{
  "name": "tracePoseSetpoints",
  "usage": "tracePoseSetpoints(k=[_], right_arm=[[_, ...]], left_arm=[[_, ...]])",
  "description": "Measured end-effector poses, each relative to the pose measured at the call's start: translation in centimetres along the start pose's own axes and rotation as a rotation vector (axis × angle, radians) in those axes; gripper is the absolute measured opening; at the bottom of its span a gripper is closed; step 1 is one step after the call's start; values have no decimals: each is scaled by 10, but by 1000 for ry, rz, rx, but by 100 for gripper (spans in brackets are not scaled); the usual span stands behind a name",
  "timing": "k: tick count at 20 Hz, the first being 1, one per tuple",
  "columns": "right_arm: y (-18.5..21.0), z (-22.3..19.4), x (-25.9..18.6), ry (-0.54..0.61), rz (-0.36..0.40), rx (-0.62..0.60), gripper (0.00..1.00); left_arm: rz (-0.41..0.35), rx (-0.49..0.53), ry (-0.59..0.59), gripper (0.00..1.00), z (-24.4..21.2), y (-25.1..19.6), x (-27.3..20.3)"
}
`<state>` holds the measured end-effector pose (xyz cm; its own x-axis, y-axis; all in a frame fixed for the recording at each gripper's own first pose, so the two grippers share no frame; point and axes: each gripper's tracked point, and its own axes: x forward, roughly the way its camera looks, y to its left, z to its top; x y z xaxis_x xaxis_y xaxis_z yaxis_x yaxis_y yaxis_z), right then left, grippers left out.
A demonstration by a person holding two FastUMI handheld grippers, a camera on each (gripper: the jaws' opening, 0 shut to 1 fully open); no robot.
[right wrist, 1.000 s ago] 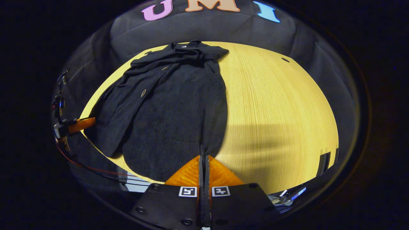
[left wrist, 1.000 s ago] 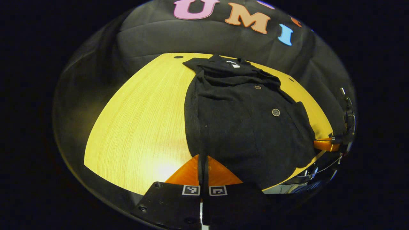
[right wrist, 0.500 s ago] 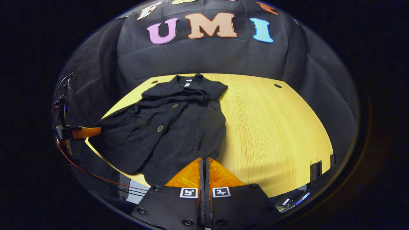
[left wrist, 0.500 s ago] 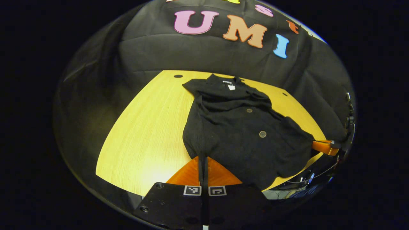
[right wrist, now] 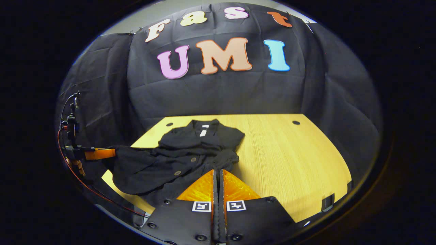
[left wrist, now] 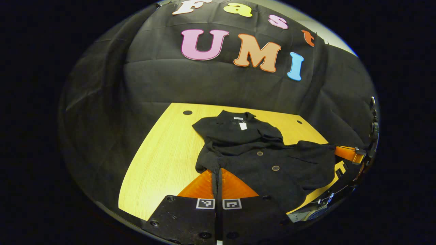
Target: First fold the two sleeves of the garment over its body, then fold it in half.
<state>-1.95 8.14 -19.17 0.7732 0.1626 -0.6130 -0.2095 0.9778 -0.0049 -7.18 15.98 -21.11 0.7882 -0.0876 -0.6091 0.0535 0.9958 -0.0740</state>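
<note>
garment (left wrist: 259, 160) hem hidden, folded sleeves indistinct

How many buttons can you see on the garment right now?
2. On the black garment, one button sits farther up the front and another button nearer the lifted hem, both facing up. Folds in the cloth may hide more.

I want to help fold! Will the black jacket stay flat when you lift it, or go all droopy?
Probably droopy: the black jacket sags between the left gripper and right gripper. Its lifted hem bunches, so it likely wrinkles easily.
</note>
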Motion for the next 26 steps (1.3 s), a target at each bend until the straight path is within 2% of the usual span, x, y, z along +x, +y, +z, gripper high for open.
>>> tracePoseSetpoints(k=[1,2,3,10,11,12,14,20,26], right_arm=[[0,8,4,-10,4,-13,0],[0,16,7,-22,7,-22,5],[1,24,10,-34,13,-25,0],[-3,82,38,-120,28,-28,4],[-4,89,43,-130,29,-27,0],[-5,95,48,-140,30,-25,2],[-8,109,61,-170,32,-23,0],[-20,142,97,-238,20,-1,2],[-37,166,134,-246,2,11,4]], left_arm=[[3,-3,-15,0,10,0,3],[5,-9,-29,0,19,-2,6],[2,-12,-41,0,27,-3,9],[32,-27,-113,0,82,6,43],[39,-32,-126,0,88,8,48],[46,-38,-135,0,93,8,55],[54,-45,-168,0,109,10,65],[72,-68,-275,0,159,10,104],[94,-102,-296,0,186,21,139]])
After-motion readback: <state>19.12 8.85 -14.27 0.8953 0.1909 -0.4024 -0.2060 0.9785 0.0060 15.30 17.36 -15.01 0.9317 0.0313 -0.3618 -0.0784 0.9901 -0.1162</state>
